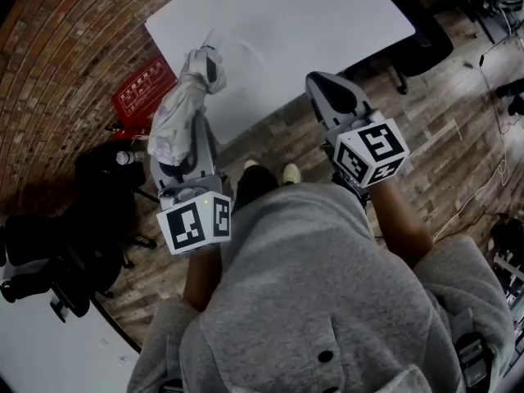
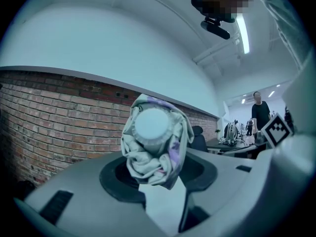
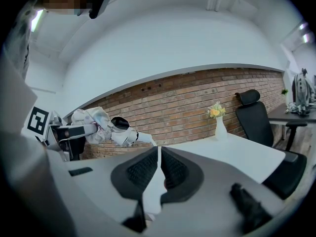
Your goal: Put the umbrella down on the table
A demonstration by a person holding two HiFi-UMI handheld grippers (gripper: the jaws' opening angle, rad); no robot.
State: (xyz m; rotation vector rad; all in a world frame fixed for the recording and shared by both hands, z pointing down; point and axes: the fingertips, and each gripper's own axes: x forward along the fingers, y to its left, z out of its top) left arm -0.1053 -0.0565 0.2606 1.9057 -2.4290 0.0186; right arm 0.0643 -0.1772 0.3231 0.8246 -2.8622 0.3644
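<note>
A folded pale umbrella (image 1: 182, 109) with a faint flower print lies along my left gripper (image 1: 182, 150), whose jaws are shut on its bundled cloth. Its far end reaches over the near left corner of the white table (image 1: 327, 23). In the left gripper view the umbrella's round cap (image 2: 153, 127) faces the camera between the jaws. My right gripper (image 1: 323, 80) hangs beside the table's near edge, shut with nothing in it; its pads (image 3: 148, 169) nearly touch. From the right gripper view the umbrella (image 3: 98, 125) shows at left, held level above the table (image 3: 237, 152).
A white vase of flowers (image 3: 219, 122) stands at the table's far side by the brick wall. Black office chairs sit at the table's right (image 1: 422, 43) and on the floor at left (image 1: 74, 244). A red sign (image 1: 143, 88) lies near the wall.
</note>
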